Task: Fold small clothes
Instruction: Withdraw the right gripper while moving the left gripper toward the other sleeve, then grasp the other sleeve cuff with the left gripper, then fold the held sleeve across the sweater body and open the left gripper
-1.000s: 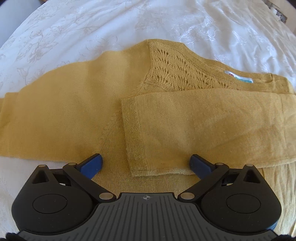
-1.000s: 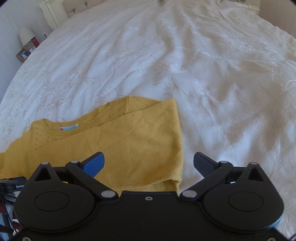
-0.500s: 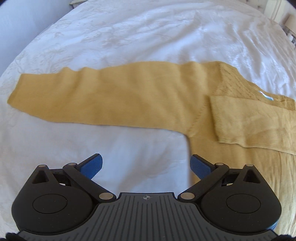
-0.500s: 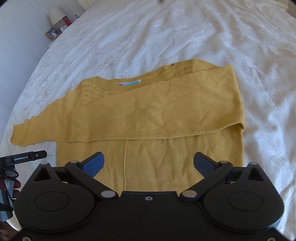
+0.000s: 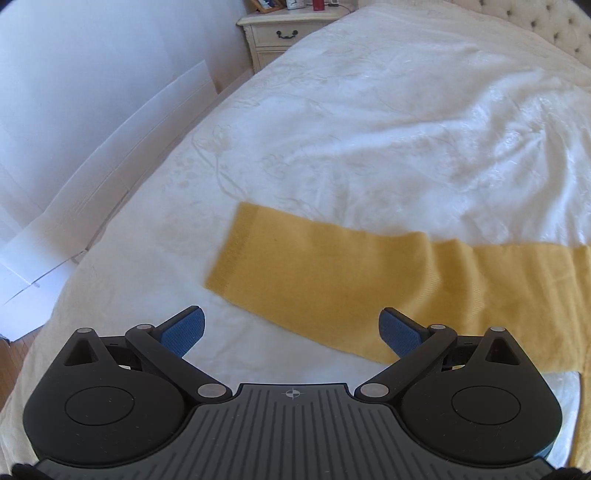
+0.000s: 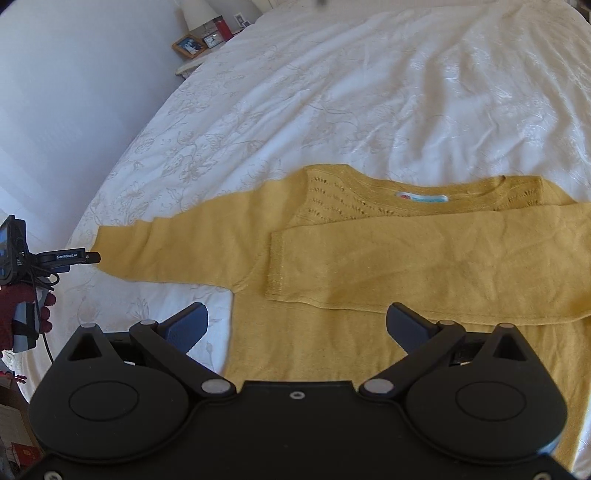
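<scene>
Sweater (image 6: 369, 258) in mustard knit lies flat on the white bed (image 6: 332, 92), neckline away from the right camera, long axis running left-right. One sleeve (image 6: 424, 266) is folded across the chest; the other sleeve (image 5: 332, 273) stretches outward, cuff pointing left. The neck label (image 6: 421, 198) is unreadable. Both the left hand-held gripper (image 5: 291, 326) and the right hand-held gripper (image 6: 297, 325) gape wide, holding nothing. The left gripper's side reads "GenRobot.AI".

Home bedroom: white embroidered bedspread (image 6: 332, 92), tufted headboard (image 5: 546, 26), cream nightstand (image 5: 280, 33), framed photo (image 6: 189, 45).
</scene>
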{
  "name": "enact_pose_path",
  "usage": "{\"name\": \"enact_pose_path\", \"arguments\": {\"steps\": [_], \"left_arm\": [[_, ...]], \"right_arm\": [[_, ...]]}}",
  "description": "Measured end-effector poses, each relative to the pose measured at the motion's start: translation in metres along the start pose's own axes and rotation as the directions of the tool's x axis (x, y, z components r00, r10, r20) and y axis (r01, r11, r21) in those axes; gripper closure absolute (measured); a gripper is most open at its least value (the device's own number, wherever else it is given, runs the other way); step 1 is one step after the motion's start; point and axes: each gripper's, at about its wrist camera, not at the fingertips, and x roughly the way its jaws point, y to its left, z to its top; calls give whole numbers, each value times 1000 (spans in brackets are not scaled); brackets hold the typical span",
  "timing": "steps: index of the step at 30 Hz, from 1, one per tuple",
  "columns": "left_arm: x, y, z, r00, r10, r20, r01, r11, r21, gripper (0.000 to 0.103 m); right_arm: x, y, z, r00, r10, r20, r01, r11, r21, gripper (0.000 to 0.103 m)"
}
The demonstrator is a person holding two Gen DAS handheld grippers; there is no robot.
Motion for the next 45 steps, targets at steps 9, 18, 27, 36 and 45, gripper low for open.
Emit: {"name": "enact_pose_path", "arguments": {"steps": [9,18,27,36,45], "left_arm": [[57,25,13,1000,0,-22,1,1000,28,1],[89,24,11,997,-73,-26,73,997,9,1],[76,20,16,988,-152,-28,150,987,-64,92],[-1,-16,33,948,-310,74,316,942,-115,93],[-103,-119,41,845,-496,198,509,860,-17,93]], "right_arm": [[41,46,18,997,47,-61,-51,997,-61,1],[77,54,24,988,46,-145,-57,995,-76,1],[84,46,23,984,36,-175,-48,997,-65,1],[59,27,14,990,36,-138,-42,998,-42,1],[25,-16,-11,994,58,-94,-58,998,10,1]]}}
